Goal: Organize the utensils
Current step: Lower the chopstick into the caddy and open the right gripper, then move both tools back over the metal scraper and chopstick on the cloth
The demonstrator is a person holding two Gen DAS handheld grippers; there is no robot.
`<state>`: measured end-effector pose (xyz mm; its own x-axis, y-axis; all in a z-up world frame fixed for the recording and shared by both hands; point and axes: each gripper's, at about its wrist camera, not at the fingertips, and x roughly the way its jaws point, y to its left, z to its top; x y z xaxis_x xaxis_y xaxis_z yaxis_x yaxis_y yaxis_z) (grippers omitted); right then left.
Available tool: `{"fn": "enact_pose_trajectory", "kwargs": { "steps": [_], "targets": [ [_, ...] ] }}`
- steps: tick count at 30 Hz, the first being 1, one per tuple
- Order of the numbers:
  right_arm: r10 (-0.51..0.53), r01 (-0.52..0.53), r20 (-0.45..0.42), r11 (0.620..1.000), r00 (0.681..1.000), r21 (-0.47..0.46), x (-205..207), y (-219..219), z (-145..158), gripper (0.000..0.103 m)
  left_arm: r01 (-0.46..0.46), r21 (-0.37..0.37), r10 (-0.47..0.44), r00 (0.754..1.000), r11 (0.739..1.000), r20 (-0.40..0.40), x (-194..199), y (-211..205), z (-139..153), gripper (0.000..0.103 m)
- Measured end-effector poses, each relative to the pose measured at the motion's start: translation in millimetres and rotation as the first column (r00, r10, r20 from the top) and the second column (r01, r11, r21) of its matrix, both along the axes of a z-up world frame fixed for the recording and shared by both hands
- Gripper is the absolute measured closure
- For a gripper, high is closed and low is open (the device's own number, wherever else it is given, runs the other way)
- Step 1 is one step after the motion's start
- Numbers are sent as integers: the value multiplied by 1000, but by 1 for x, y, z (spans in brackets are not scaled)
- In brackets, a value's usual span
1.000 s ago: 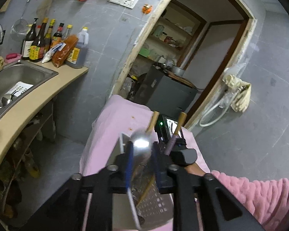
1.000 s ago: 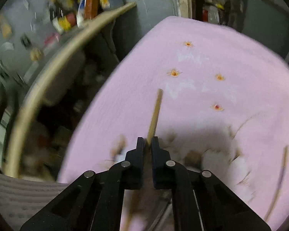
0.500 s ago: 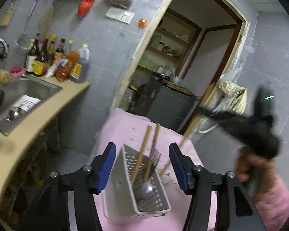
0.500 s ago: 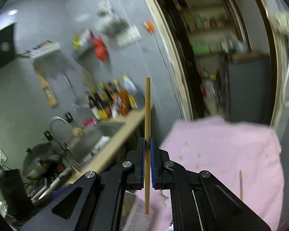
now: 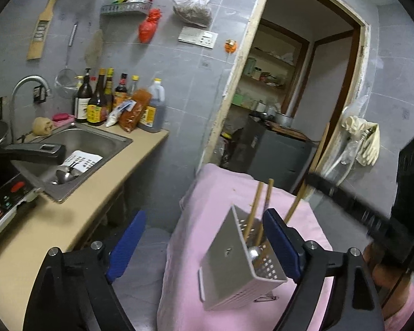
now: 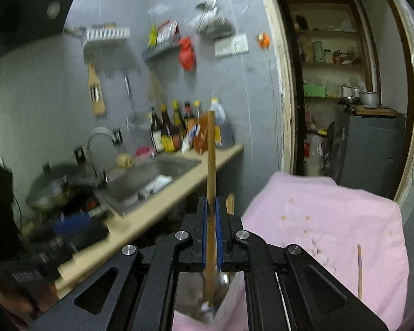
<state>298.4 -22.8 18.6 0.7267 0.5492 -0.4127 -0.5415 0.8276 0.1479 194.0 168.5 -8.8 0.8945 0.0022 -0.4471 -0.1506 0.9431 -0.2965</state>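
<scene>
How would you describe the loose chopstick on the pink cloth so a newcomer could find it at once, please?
Find the pink cloth over the table by the doorway. Near its right edge one chopstick lies flat and alone. The other chopsticks stand in the white caddy, and one more chopstick is upright in the right gripper.

Landmark: utensil holder (image 5: pixel 234 264) on pink cloth (image 5: pixel 207 193). Above its mouth, chopsticks (image 5: pixel 258 207) and a spoon (image 5: pixel 253 252) crowd the opening. Right of the holder, the right gripper (image 5: pixel 312 178) and its upright chopstick (image 6: pixel 211 165) block the approach. Left of the holder the cloth is bare, then an open gap, then the counter (image 5: pixel 102 187). Beyond the holder the cloth is clear up to the dark cabinet (image 5: pixel 273 154).
</scene>
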Motion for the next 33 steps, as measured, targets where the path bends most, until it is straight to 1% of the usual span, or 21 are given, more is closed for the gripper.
{"fn": "enact_pose_trajectory", "kwargs": {
  "steps": [3, 5, 7, 8, 12, 14, 16, 19, 20, 22, 23, 25, 26, 28, 30, 33],
  "targets": [
    [7, -8, -54, 1000, 999, -26, -2, 0, -14, 97, -7, -10, 7, 1000, 1000, -7, -2, 3, -1, 17],
    [4, -6, -79, 1000, 997, -19, -5, -6, -20, 94, -5, -11, 4, 1000, 1000, -7, -2, 2, -2, 17],
    [-18, 18, -87, 1000, 996, -7, -11, -15, -22, 75, 3, -10, -3, 1000, 1000, -4, -2, 1, -2, 17],
    [-30, 30, -88, 1000, 996, 4, -13, -20, -22, 72, 10, -9, -10, 1000, 1000, -1, -1, 0, -2, 16],
    [-115, 117, -75, 993, 991, 20, -26, -49, -19, 71, 50, 12, -50, 999, 999, 17, 1, -12, 1, 14],
    [-171, 173, -64, 985, 983, 29, -33, -65, -15, 68, 72, 25, -72, 997, 997, 26, 3, -20, 3, 12],
    [-226, 227, -49, 973, 973, 31, -38, -80, -11, 56, 96, 50, -98, 994, 994, 38, 5, -32, 6, 10],
    [-310, 311, -20, 950, 950, 28, -47, -101, -5, 45, 126, 97, -131, 990, 987, 54, 6, -50, 10, 4],
    [-336, 336, -11, 942, 942, 24, -49, -107, -3, 43, 137, 115, -144, 988, 984, 58, 7, -58, 11, 4],
    [-384, 384, 4, 923, 923, 14, -55, -120, -1, 33, 158, 144, -168, 984, 977, 64, 8, -71, 14, 2],
    [-399, 399, 10, 917, 917, 11, -56, -126, 1, 30, 172, 156, -184, 981, 973, 66, 9, -78, 15, 2],
    [-436, 436, 24, 900, 900, 6, -61, -139, 2, 22, 197, 166, -211, 975, 966, 66, 11, -90, 17, 1],
    [-447, 447, 28, 894, 894, 4, -63, -144, 3, 20, 212, 171, -226, 972, 962, 66, 12, -98, 17, 1],
    [-478, 479, 43, 878, 877, -6, -65, -155, 5, 12, 231, 176, -246, 967, 957, 71, 12, -109, 18, 1],
    [-500, 501, 60, 865, 864, -9, -67, -166, 7, 7, 246, 179, -263, 962, 952, 75, 13, -120, 19, 1],
    [-531, 534, 84, 846, 843, -12, -71, -184, 9, 5, 265, 186, -283, 956, 946, 80, 15, -135, 20, 1]
  ]
}}
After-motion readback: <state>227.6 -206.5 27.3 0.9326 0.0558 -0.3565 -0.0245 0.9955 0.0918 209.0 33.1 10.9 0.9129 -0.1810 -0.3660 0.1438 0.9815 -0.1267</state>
